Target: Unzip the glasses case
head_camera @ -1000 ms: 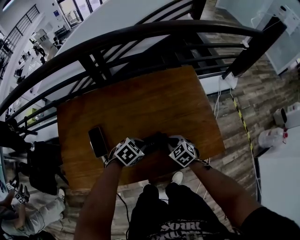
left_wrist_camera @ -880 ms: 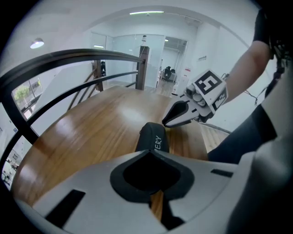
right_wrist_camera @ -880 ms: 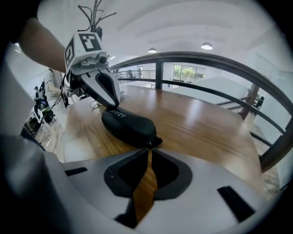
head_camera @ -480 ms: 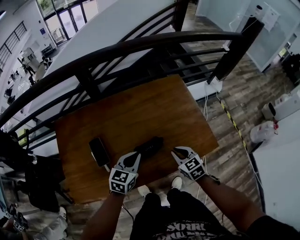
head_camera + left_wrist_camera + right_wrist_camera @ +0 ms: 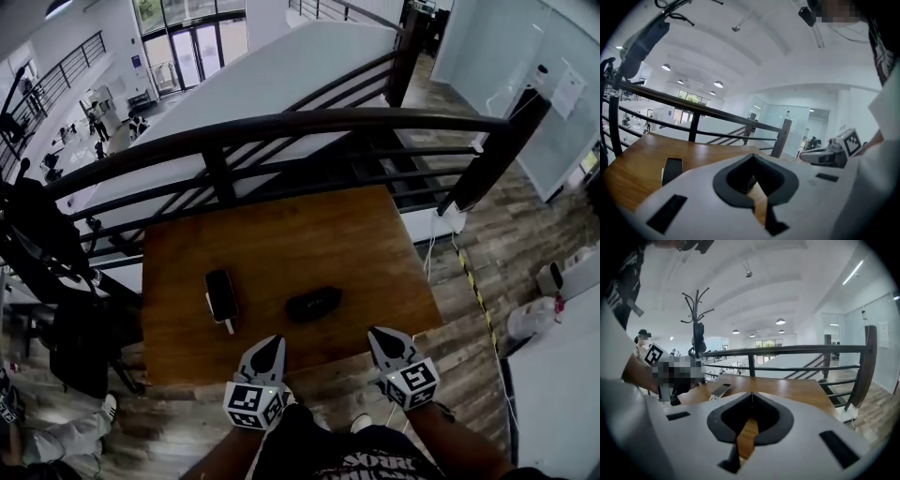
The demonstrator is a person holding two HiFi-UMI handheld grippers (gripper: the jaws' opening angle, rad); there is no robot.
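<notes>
The black glasses case (image 5: 313,303) lies alone near the middle of the wooden table (image 5: 281,244), and I cannot tell how its zip stands. My left gripper (image 5: 272,340) hovers at the table's near edge, short of the case and to its left. Its jaw tips meet and hold nothing (image 5: 752,155). My right gripper (image 5: 380,334) hangs at the near edge to the case's right, apart from it. It is shut and empty too (image 5: 751,393). The right gripper (image 5: 825,156) also shows in the left gripper view.
A dark phone (image 5: 221,295) with a white cable lies left of the case; it also shows in the gripper views (image 5: 671,168) (image 5: 723,390). A dark metal railing (image 5: 309,127) runs along the table's far side. A coat stand (image 5: 697,333) rises at the left.
Both grippers have drawn back from the case toward the person, from touching it to hanging at the table's near edge. The case lies free on the table.
</notes>
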